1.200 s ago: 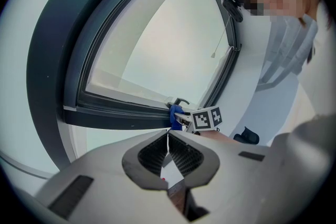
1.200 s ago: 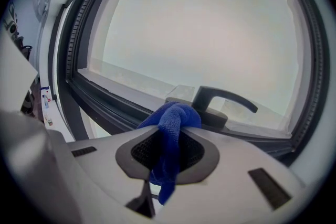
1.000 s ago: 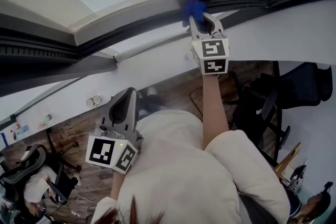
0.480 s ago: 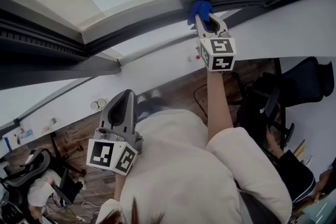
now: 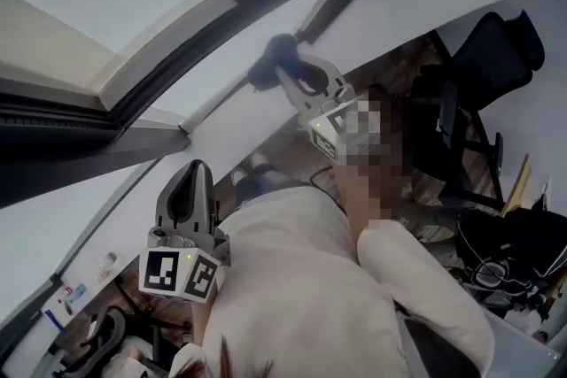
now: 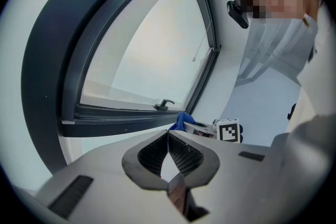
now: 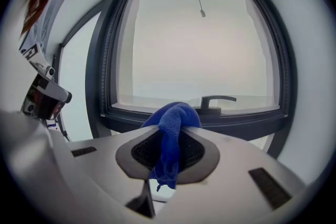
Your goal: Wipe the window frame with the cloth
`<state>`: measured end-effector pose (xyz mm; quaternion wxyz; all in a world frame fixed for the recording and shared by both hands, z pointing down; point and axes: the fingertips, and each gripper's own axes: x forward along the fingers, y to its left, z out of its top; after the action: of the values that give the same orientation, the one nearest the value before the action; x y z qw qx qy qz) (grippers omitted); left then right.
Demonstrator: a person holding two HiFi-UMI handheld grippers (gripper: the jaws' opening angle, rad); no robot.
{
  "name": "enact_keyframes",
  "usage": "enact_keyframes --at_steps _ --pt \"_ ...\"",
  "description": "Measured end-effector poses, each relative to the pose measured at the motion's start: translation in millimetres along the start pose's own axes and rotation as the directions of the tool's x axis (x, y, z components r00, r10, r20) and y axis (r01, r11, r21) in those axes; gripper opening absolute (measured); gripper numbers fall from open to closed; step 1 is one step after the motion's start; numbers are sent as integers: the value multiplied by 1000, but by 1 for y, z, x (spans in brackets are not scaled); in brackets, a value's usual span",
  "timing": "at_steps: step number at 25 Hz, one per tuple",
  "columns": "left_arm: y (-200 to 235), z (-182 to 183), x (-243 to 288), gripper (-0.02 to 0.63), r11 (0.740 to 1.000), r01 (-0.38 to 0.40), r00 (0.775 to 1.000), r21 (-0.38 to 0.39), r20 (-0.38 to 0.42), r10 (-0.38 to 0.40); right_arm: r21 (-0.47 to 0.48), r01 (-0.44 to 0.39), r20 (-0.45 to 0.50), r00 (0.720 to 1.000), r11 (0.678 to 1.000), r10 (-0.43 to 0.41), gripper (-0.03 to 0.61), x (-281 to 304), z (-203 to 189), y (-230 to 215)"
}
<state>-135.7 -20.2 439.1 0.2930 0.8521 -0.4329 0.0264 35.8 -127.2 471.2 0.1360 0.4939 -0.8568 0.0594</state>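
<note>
Cloth [image 7: 173, 118], blue, is clamped between the jaws of the right gripper [image 7: 169, 141]. In the right gripper view we see it bunched over the jaw tips, with a frayed tail hanging through the gap toward 6 o'clock. Behind it runs the bottom rail of the dark window frame [image 7: 252, 122]. A dark lever handle [image 7: 216, 100] sits on that rail at about 1 o'clock from the cloth.

In the head view the right gripper is raised near picture centre and its tips point toward 11 o'clock at the pale strip just under the frame. That part is smeared, so we cannot tell whether the cloth touches the frame or stands just off it. The left gripper view places the cloth just below the rail, at 5 o'clock from the handle.

The left gripper [image 5: 191, 177] is held low at 7 o'clock in the head view, beside the person's pale top [image 5: 292, 279] and well apart from the window. Its own view shows the jaw tips pressed together with nothing between them.

A black office chair [image 5: 496, 57] stands on the wood floor at 2 o'clock.
</note>
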Motion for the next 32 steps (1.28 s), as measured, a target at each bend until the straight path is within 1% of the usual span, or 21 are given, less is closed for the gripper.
enact_keyframes --at_steps 3,8,12,15,18,21,24,27,30,32 --pt "1 -6 -2 11 1000 20 1000 12 -23 -20 -22 32 -24 999 999 -32 60 -27 -7 5" --pt "0 -8 -11 11 999 29 999 37 -32 -28 -34 134 -24 991 990 -134 60 -65 -5 -7" --pt "-1 -6 -2 11 999 15 999 46 -34 -13 -42 190 -17 981 981 -191 60 -80 -2 -31" --pt "-10 -4 12 11 999 5 999 50 -32 -4 -50 210 -11 977 976 -211 60 -86 2 -53" --pt "-24 -7 34 11 999 -15 999 51 -31 16 -59 190 -9 982 980 -191 60 -85 0 -79" --pt "-42 -10 62 11 997 -59 998 54 -26 60 -62 142 -6 990 988 -142 60 -86 -5 -110" --pt "-70 -6 98 11 993 -109 994 43 13 108 -78 84 2 996 993 -84 60 -89 -4 -151" --pt "-105 -8 134 11 993 -120 991 17 63 119 -118 30 10 1000 992 -29 60 -93 2 -188" --pt "-137 -20 164 11 992 -127 988 -4 85 127 -157 -5 2 1000 988 5 60 -100 2 -218" --pt "-158 -27 179 11 992 -128 987 -21 95 129 -179 -14 3 1000 984 15 60 -105 4 -238"
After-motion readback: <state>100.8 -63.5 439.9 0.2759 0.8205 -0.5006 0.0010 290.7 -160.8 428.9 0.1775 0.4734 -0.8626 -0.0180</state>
